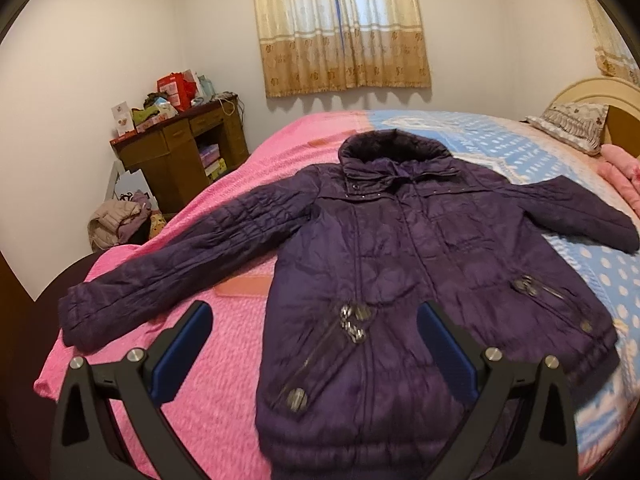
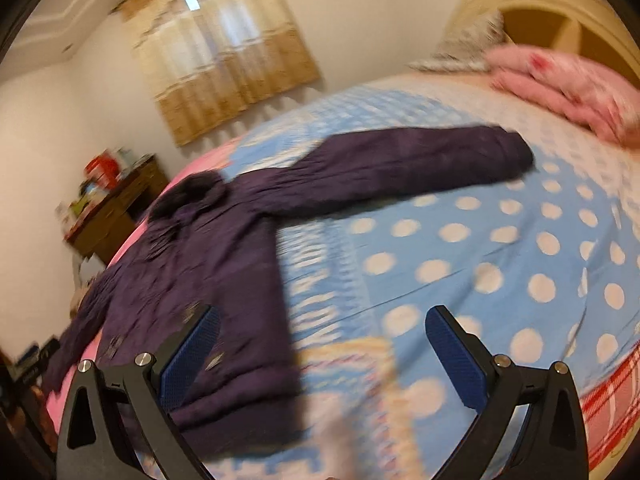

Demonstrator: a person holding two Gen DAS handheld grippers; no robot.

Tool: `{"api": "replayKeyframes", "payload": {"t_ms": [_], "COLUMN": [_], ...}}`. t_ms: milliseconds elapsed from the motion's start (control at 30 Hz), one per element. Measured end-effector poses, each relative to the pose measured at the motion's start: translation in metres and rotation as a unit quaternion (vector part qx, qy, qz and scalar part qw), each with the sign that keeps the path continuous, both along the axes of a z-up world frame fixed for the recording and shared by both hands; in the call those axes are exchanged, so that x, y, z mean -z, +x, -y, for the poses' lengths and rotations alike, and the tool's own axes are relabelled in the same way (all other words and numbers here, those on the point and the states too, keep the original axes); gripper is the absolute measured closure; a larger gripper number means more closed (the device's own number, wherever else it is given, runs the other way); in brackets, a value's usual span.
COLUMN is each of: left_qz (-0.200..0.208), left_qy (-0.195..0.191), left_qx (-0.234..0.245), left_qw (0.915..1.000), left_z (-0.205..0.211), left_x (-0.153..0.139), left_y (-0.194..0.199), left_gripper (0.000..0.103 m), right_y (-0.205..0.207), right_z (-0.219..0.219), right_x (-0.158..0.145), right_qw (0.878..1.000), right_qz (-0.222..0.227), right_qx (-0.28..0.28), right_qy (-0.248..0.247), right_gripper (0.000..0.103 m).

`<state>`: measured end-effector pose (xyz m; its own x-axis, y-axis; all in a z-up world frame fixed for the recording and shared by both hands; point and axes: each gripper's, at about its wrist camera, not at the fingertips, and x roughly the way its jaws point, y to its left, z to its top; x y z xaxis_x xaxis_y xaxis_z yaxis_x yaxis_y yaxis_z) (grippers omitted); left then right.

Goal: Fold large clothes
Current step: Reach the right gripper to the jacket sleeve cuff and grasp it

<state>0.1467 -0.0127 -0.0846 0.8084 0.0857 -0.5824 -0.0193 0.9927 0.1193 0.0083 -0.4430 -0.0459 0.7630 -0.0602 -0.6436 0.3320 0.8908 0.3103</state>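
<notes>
A purple jacket lies flat on the bed, front side up, both sleeves spread out to the sides. The left gripper hangs over its lower part with fingers wide apart, holding nothing. The right gripper is also spread and empty, above the dotted blue cover beside the jacket.

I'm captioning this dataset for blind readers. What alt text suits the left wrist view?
A dark purple hooded jacket lies flat, front up, sleeves spread, on a bed with pink and blue polka-dot covers. The open left gripper hovers above its hem, holding nothing; behind are a cluttered wooden desk and curtains.
</notes>
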Motion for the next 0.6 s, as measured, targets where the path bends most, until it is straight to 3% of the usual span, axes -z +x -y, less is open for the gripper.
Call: {"api": "replayKeyframes", "payload": {"t_ms": [267,400,600], "left_qz": [-0.004,-0.018,-0.036], "left_qy": [0.016,0.015,0.017], "left_qx": [-0.018,-0.035,-0.052], "left_qw": [0.9997,0.9991,0.9979], "left_z": [0.007,0.004,0.004], "left_x": [0.020,0.030,0.041], "left_y": [0.058,0.082,0.105], "left_gripper": [0.000,0.000,0.000], "right_y": [0.035,0.047,0.074], "right_z": [0.128,0.171,0.225], "right_x": [0.021,0.016,0.020], "right_qw": [0.987,0.981,0.971], "right_qz": [0.007,0.018,0.030], "right_qx": [0.139,0.174,0.201], "right_qy": [0.085,0.084,0.128], "right_gripper": [0.001,0.001,0.003]}}
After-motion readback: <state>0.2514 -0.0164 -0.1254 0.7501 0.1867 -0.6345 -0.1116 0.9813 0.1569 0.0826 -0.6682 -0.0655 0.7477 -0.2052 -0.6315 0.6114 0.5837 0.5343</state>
